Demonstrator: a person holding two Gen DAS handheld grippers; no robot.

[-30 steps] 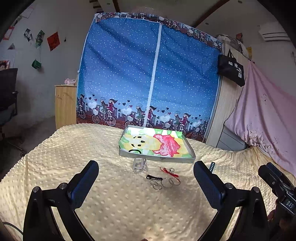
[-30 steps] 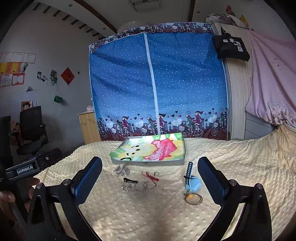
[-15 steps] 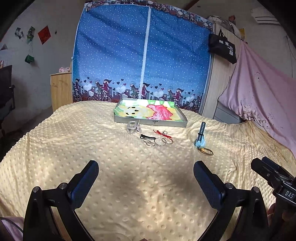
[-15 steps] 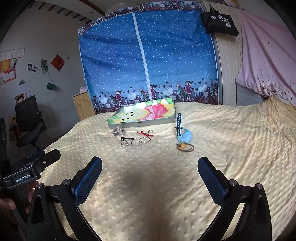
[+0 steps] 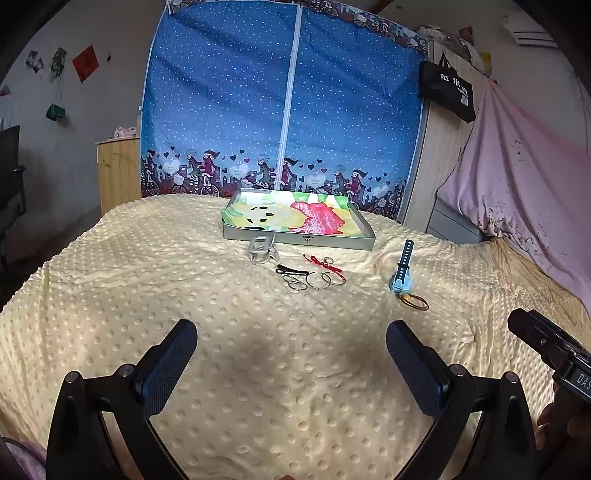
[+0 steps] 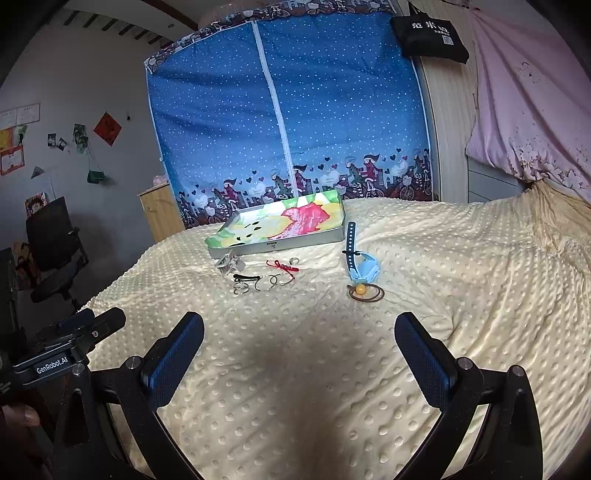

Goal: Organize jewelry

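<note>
Both grippers hover low over the near part of the bed (image 5: 110, 280), empty. Left gripper (image 5: 291, 354): fingers wide apart, nothing between them. Right gripper (image 6: 299, 349): fingers likewise wide apart.

The jewelry lies well ahead of both, on the yellow dotted blanket, just in front of a shallow tray (image 5: 295, 240) with a cartoon print inside. Noted there: a clear hair clip (image 5: 261, 250) touching or almost touching the tray's front wall; a black hair pin (image 5: 291, 271); a cluster of silver hoop rings (image 5: 310, 281); a red cord bracelet (image 5: 323, 263) with a small ring (image 6: 293, 260) beside it. Off to the right, apart from the cluster, a light-blue watch (image 6: 360, 258), and just beside it a brown band with an orange bead (image 6: 364, 290), possibly a hair tie.

Nothing stands between the grippers and these items.

Behind the bed: a blue dotted fabric wardrobe (image 5: 280, 110), a wooden cabinet (image 5: 118, 170), a black bag (image 6: 428, 35), and a pink draped sheet (image 5: 524, 177).
</note>
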